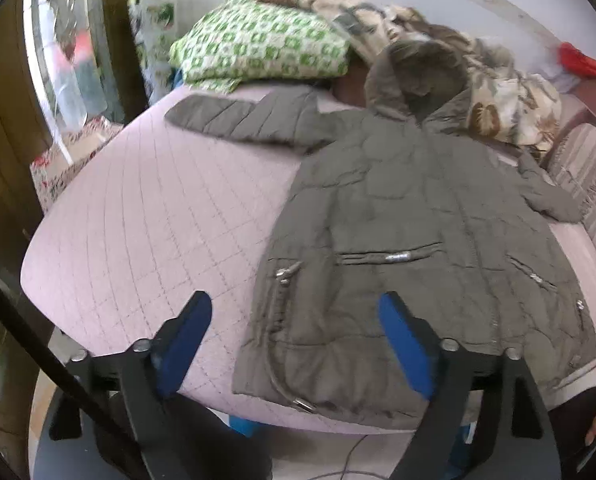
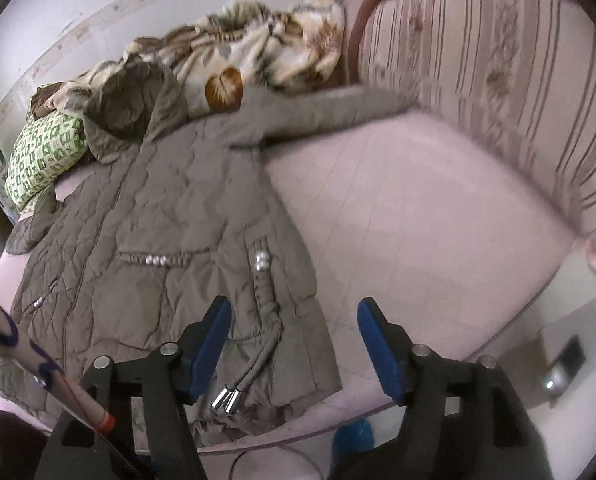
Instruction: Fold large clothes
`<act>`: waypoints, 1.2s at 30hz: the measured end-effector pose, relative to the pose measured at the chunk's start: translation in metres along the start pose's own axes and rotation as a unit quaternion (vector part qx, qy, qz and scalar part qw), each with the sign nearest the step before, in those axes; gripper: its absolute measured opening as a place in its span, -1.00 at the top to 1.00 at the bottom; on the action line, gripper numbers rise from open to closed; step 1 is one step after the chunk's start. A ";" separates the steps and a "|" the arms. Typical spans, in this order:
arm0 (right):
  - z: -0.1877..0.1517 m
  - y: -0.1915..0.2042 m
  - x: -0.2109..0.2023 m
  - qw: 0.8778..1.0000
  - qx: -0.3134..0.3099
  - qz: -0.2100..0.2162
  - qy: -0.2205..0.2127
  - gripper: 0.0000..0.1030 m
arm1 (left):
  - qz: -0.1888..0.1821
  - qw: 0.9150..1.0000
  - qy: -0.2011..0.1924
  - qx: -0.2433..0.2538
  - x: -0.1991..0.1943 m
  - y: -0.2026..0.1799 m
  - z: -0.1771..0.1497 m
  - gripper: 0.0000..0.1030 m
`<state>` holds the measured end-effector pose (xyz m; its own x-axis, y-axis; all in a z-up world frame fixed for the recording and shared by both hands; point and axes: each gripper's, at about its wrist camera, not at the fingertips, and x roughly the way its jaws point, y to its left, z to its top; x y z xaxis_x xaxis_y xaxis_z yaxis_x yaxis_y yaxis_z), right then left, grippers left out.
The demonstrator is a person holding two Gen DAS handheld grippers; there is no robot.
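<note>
Quilted grey-brown hooded jacket [image 1: 410, 216] laid flat, front up, on the pink quilted bed [image 1: 137, 208], hood [image 1: 414, 76] toward the far wall and hem at the near edge. Both sleeves are spread outward, one [image 1: 237, 120] toward the green-patterned pillow [image 1: 257, 48], the other [image 2: 330, 108] toward the striped upholstered back [image 2: 498, 92]; this open layout exposes the side edges so that each can be taken in turn for folding. A crumpled leaf-print blanket [image 2: 249, 52] lies behind the hood. Left gripper [image 1: 295, 344] hangs above the hem's left corner, jaws apart and holding nothing. Right gripper [image 2: 293, 344] hangs above the right hem corner, near the metal-tipped drawcords [image 2: 227, 398], jaws likewise apart and empty. Judged stage: garment spread, no fold yet made; the paired position over the hem suggests a grasp at both lower corners
</note>
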<state>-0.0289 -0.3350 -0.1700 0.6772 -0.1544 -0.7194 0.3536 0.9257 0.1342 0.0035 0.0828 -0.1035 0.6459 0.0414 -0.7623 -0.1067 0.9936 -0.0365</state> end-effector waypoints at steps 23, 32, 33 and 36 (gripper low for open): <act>-0.016 0.066 -0.018 0.995 -0.093 -0.020 0.015 -0.62 | -0.061 0.993 -0.022 0.097 -0.040 -0.074 -0.025 -0.68; -0.016 0.066 -0.018 0.994 -0.100 -0.047 0.015 -0.62 | -0.024 0.992 -0.030 0.117 -0.041 -0.082 -0.027 -0.68; -0.016 0.067 -0.018 0.994 -0.100 -0.049 0.015 -0.62 | -0.016 0.992 -0.031 0.120 -0.040 -0.084 -0.028 -0.68; -0.017 0.066 -0.017 0.993 -0.101 -0.051 0.018 -0.62 | 0.009 0.991 -0.035 0.127 -0.038 -0.086 -0.030 -0.68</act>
<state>-0.0279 -0.2658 -0.1605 0.6191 -0.2419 -0.7471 0.2798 0.9569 -0.0780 -0.0347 -0.0077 -0.0905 0.6974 0.0585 -0.7143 0.0683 0.9867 0.1475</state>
